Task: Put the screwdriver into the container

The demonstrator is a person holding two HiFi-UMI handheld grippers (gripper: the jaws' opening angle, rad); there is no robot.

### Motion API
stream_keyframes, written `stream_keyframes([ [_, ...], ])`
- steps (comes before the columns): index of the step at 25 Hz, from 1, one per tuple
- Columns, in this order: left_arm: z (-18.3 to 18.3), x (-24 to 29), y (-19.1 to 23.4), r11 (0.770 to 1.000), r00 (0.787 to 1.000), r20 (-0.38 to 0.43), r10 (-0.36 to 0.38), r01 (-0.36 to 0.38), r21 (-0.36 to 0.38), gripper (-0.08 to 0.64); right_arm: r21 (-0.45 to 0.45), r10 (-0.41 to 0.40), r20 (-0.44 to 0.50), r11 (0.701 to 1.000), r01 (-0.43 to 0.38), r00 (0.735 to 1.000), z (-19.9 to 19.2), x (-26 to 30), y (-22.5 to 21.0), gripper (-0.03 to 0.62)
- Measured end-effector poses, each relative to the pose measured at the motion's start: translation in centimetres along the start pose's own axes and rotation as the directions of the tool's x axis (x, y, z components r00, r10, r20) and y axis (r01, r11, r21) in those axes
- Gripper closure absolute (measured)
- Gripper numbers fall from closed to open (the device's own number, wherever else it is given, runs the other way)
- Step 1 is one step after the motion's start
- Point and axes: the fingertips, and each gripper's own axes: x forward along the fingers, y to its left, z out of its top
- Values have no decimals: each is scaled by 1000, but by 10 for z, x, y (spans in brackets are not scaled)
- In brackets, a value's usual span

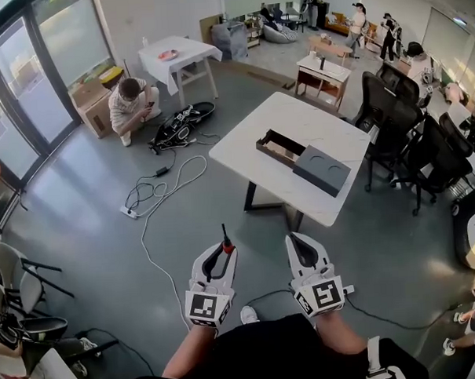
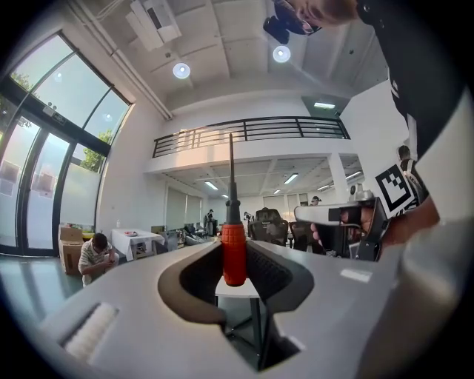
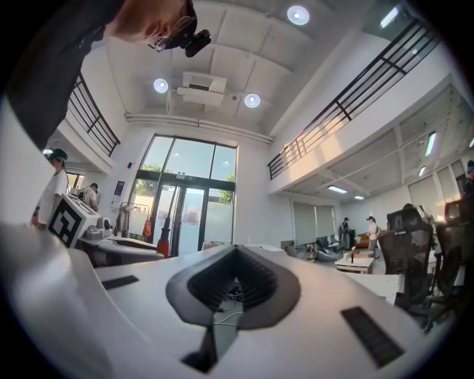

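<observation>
A screwdriver (image 1: pixel 226 242) with a red handle and a dark shaft stands upright between the jaws of my left gripper (image 1: pixel 222 252), which is shut on the handle. In the left gripper view the red handle (image 2: pixel 233 253) sits between the black pads and the shaft points up. My right gripper (image 1: pixel 297 242) is level with it to the right, jaws together and holding nothing (image 3: pixel 235 249). Both hang over the grey floor, short of the white table (image 1: pixel 254 129). On the table lie a long open container (image 1: pixel 278 148) and a dark grey lid-like block (image 1: pixel 321 170).
A person (image 1: pixel 131 103) crouches on the floor at the back left near a black bag (image 1: pixel 179 123), and cables (image 1: pixel 163 188) trail across the floor. Black office chairs (image 1: pixel 400 123) stand right of the table. Folding chairs (image 1: pixel 21 280) stand at the left edge.
</observation>
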Motion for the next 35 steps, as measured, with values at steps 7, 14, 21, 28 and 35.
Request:
stream_keyframes([
  [7,-3,1,25,1000,1000,20,-9,9,-19,456,-10,1,-12,1000,-2,1000,4,15,16,586],
  [14,-7,7,29,999,999,25,-24,26,-44,456,-21,-5,-28,1000,4,1000,3,28,18,586],
  [21,-11,12,39,999,1000,14,-3,4,-39,456,-29,18,-48,999,-20,999,-5,40,21,584],
  [28,-13,36,41,1000,1000,-8,-7,7,-12,456,0,25,-44,1000,-25,999,-16,60,-5,586],
  [35,-11,80,59,1000,1000,-20,23,-22,12,456,20,55,-38,998,-54,998,-27,92,-43,586],
])
